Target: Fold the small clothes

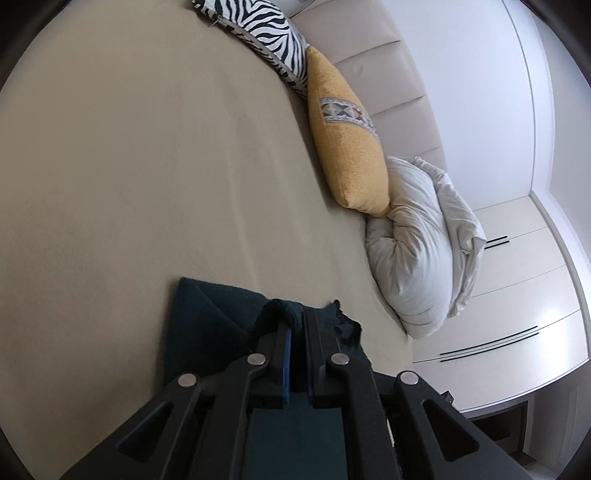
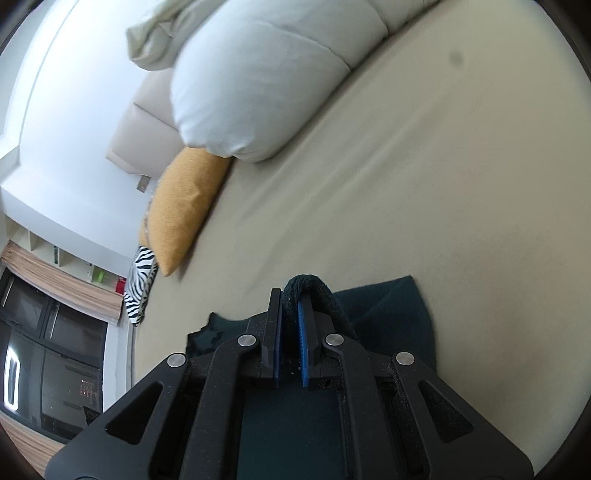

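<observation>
A dark teal garment (image 1: 207, 314) lies on the beige bed sheet (image 1: 147, 166) just under my grippers. My left gripper (image 1: 295, 317) is shut on a bunched fold of the garment, which pokes out over its fingertips. In the right wrist view the same garment (image 2: 391, 314) spreads to the right and under the tool. My right gripper (image 2: 295, 295) is shut on a rolled edge of the garment that loops over its blue pads (image 2: 303, 332). Much of the cloth is hidden beneath both tools.
A yellow cushion (image 1: 347, 147), a zebra cushion (image 1: 266, 33) and a white pillow (image 1: 413, 251) line the padded headboard (image 1: 388, 74). White drawers (image 1: 517, 295) stand beyond the bed edge. In the right wrist view a dark window (image 2: 48, 354) is at lower left.
</observation>
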`<act>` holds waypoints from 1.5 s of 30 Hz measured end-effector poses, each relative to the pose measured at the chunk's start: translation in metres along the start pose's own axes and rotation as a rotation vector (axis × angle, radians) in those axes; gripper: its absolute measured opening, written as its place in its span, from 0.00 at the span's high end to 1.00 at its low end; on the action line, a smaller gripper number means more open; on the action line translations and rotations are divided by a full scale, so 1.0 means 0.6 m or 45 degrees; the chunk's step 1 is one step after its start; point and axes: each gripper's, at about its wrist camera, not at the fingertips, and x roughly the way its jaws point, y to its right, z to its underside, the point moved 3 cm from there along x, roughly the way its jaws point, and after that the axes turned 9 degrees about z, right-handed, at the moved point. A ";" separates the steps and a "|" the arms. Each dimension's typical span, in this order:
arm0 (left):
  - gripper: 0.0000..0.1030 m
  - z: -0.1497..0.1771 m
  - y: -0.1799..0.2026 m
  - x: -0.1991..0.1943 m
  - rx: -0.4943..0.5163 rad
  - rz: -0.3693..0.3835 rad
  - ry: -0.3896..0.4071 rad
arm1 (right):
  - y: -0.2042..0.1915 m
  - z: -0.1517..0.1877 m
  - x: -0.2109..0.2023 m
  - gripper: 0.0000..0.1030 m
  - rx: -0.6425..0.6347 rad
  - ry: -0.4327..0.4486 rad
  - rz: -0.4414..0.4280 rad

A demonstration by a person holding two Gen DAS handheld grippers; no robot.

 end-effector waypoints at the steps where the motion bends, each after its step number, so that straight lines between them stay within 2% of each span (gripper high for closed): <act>1: 0.93 -0.007 -0.015 0.011 -0.022 -0.019 -0.002 | 0.007 -0.005 0.018 0.91 0.006 -0.018 0.025; 3: 0.83 -0.016 -0.038 0.022 -0.061 -0.051 -0.008 | 0.016 -0.010 0.047 0.87 0.012 -0.041 0.085; 4: 0.73 -0.016 -0.043 0.021 -0.077 -0.044 -0.011 | 0.018 -0.013 0.054 0.81 0.012 -0.013 0.094; 6: 0.61 -0.013 -0.035 0.013 -0.044 -0.024 -0.006 | 0.016 -0.017 0.050 0.59 -0.003 0.042 0.086; 7: 0.56 -0.010 -0.029 0.008 -0.028 -0.023 -0.004 | 0.015 -0.018 0.045 0.40 -0.014 0.074 0.094; 8: 0.55 -0.007 -0.024 0.003 -0.016 -0.020 0.000 | 0.014 -0.017 0.042 0.34 -0.024 0.090 0.095; 11: 0.55 0.004 -0.006 -0.015 0.016 -0.003 0.006 | 0.006 -0.015 0.025 0.34 -0.077 0.116 0.111; 14: 0.55 0.012 0.004 -0.041 0.053 -0.024 0.048 | -0.011 0.004 -0.001 0.34 -0.139 0.137 0.161; 18: 0.55 0.045 0.013 -0.061 0.118 -0.060 0.040 | -0.034 0.035 -0.033 0.34 -0.232 0.162 0.149; 26: 0.55 0.136 0.025 -0.084 0.280 -0.146 0.017 | -0.097 0.158 -0.054 0.34 -0.545 0.120 0.127; 28: 0.55 0.153 0.027 -0.084 0.350 -0.201 0.010 | -0.110 0.190 -0.051 0.34 -0.607 0.114 0.108; 30: 0.55 0.165 0.019 -0.081 0.386 -0.245 -0.008 | -0.108 0.214 -0.045 0.34 -0.621 0.080 0.088; 33: 0.55 0.174 -0.010 -0.078 0.374 -0.319 -0.036 | -0.071 0.230 -0.008 0.35 -0.589 -0.012 0.167; 35: 0.56 0.178 -0.015 -0.094 0.372 -0.312 -0.021 | -0.063 0.231 -0.019 0.36 -0.538 0.011 0.121; 37: 0.55 0.184 -0.001 -0.112 0.404 -0.357 0.009 | -0.058 0.228 -0.042 0.35 -0.479 0.045 0.140; 38: 0.55 0.187 0.010 -0.117 0.430 -0.375 0.027 | -0.059 0.228 -0.052 0.33 -0.461 0.059 0.131; 40: 0.55 0.202 0.052 -0.115 0.554 -0.410 0.052 | -0.068 0.233 -0.076 0.33 -0.412 0.054 0.004; 42: 0.54 0.218 0.085 -0.092 0.662 -0.427 0.019 | -0.095 0.250 -0.081 0.33 -0.410 0.023 -0.098; 45: 0.53 0.243 0.114 -0.034 0.825 -0.540 -0.054 | -0.160 0.292 -0.059 0.33 -0.436 -0.094 -0.251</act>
